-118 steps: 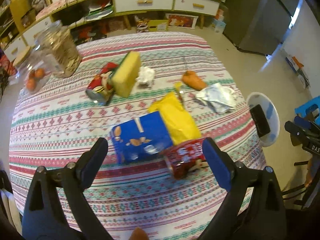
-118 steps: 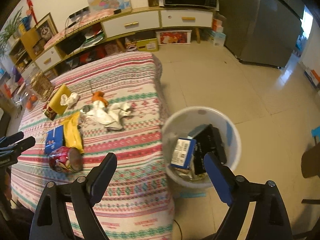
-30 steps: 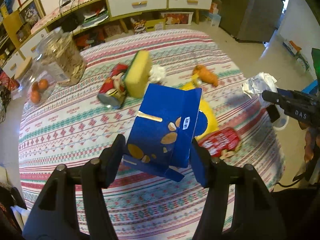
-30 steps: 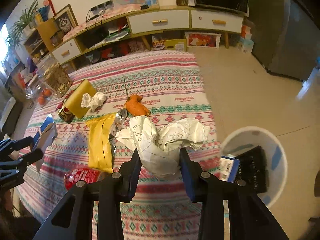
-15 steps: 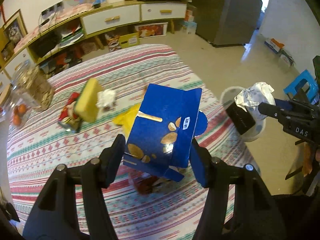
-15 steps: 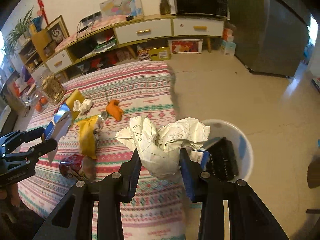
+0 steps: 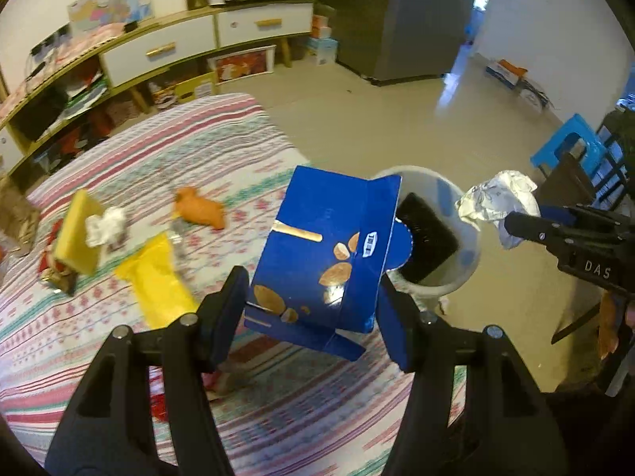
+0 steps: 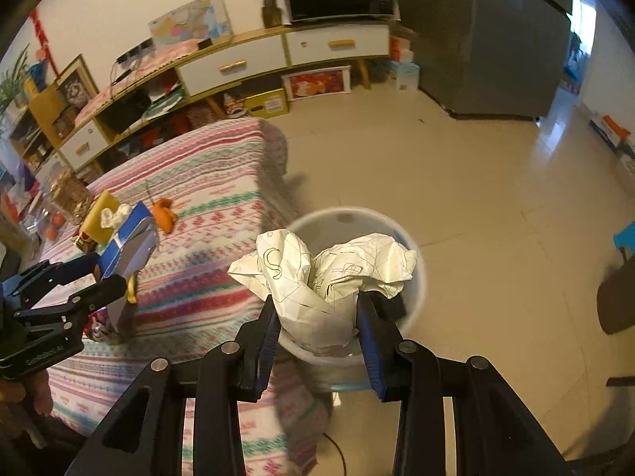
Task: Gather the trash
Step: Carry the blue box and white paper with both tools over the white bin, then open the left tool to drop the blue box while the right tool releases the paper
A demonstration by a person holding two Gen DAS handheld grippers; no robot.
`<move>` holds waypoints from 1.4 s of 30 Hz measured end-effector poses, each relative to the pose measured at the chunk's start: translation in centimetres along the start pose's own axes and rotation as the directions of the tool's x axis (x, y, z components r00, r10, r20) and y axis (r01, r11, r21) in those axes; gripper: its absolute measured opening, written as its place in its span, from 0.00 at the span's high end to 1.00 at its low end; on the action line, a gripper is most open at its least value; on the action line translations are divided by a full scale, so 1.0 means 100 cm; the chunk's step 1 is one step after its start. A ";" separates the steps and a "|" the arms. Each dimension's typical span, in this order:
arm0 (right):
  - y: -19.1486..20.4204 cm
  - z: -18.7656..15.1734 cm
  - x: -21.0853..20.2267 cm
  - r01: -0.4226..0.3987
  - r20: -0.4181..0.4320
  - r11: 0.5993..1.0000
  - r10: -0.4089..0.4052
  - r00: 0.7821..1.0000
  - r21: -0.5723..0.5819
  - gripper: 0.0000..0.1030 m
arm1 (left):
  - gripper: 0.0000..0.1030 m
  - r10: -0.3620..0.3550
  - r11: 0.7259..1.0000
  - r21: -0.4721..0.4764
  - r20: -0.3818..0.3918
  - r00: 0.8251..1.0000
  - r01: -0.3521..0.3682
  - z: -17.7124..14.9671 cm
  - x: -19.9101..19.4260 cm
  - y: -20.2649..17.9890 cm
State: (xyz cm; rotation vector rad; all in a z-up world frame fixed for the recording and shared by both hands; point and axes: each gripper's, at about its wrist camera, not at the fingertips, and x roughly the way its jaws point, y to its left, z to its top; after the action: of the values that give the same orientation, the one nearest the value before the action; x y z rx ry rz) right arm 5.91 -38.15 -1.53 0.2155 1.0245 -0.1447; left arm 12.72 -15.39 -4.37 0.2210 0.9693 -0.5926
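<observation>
Both grippers loaded, held near the bin.

Left gripper (image 7: 311, 309) clamped on blue box (image 7: 325, 250), jaws pinching its two sides; box tilted, held above the table (image 7: 198, 150) edge, top corner overlapping the bin (image 7: 468, 261) rim in the left view. Right gripper (image 8: 317, 341) clamped on paper wad (image 8: 321, 277), jaws pinching its lower part; wad in front of the bin (image 8: 349, 218) opening in the right view, bin on the floor just beside the table (image 8: 222, 214) at 3 o'clock. Black item (image 7: 426, 234) inside the bin. Lying on the table: yellow wrapper (image 7: 158, 281), orange scrap (image 7: 200, 210) at its 1 o'clock, yellow block (image 7: 75, 234) at its 10 o'clock with white tissue (image 7: 105, 224) touching it. Red item partly hidden behind the left fingers (image 7: 224, 317); kind unclear.
</observation>
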 end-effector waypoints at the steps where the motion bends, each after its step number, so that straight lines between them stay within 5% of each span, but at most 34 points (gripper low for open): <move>1: -0.006 -0.002 -0.001 0.001 -0.003 1.000 -0.001 1.000 0.008 0.62 | 0.39 -0.008 1.000 0.004 0.000 1.000 0.008 0.001 0.003 -0.004; 18: -0.067 -0.021 -0.006 0.041 -0.032 0.995 -0.038 0.999 0.088 0.62 | 0.34 -0.124 0.990 0.075 0.027 0.992 0.121 0.017 0.070 -0.072; 23: -0.076 -0.020 -0.003 0.052 -0.040 0.992 -0.048 0.998 0.112 0.62 | 0.30 -0.129 0.990 0.056 0.027 0.991 0.127 0.015 0.080 -0.074; 27: -0.080 -0.018 0.000 0.060 -0.046 0.991 -0.055 0.997 0.120 0.62 | 0.16 -0.126 0.992 0.037 0.043 0.991 0.124 0.016 0.073 -0.074; 42: -0.065 -0.008 0.021 0.073 -0.068 0.991 -0.065 0.996 0.113 0.60 | 0.07 -0.063 0.995 -0.074 0.047 0.997 0.066 0.010 0.041 -0.034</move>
State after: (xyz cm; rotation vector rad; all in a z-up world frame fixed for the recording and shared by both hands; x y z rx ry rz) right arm 4.89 -44.27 -4.43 0.2919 1.0890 -0.2617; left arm 13.27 -20.19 -6.90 0.1086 0.9565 -0.6162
